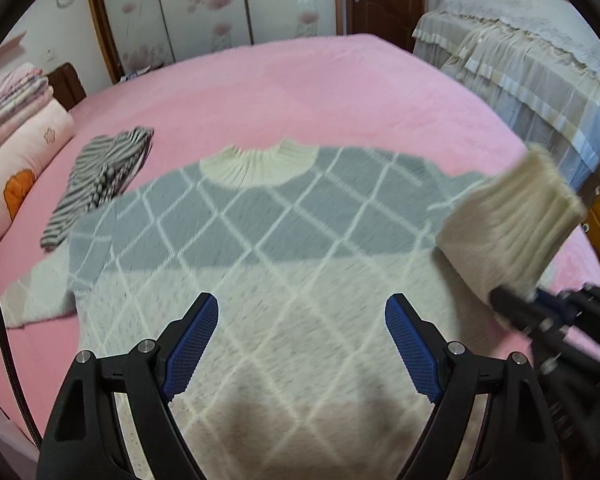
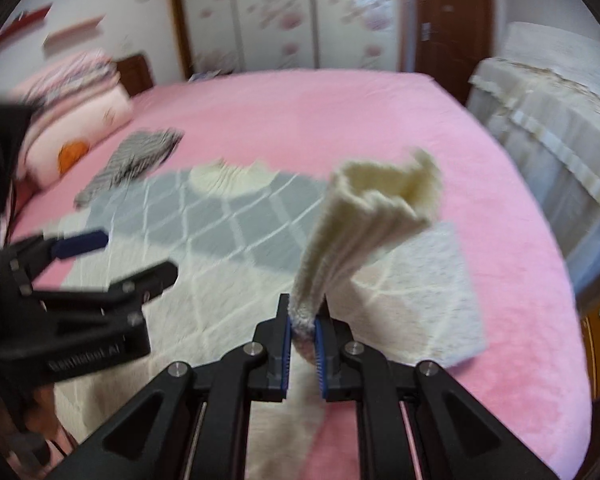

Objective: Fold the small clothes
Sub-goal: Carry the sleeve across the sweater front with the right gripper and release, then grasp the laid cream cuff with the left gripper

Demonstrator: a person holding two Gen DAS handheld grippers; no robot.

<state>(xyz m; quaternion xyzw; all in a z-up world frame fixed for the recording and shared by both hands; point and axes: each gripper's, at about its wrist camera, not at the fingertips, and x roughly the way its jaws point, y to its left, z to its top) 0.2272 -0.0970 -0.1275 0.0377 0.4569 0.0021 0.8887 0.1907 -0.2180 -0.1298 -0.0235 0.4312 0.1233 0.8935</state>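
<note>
Covering the middle of a pink bed [image 1: 340,92], a small knitted sweater [image 1: 260,240] lies flat: grey upper half, cream lower half, white diamond lines, ribbed cream collar [image 1: 258,164] (pointing to the far side). The right gripper [image 2: 302,328] pinches the ribbed cream cuff [image 2: 380,208], lifted at right. The left gripper [image 1: 302,316] hovers near, fingers spread wide, holding nothing.

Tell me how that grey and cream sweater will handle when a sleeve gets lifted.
The sweater is probably floppy: the cuff pinched in the right gripper fans and curls above the jaws. It looks fuzzy, so likely grippy rather than slippery. It seems thick, so its body will probably stay on the pink bed.
</note>
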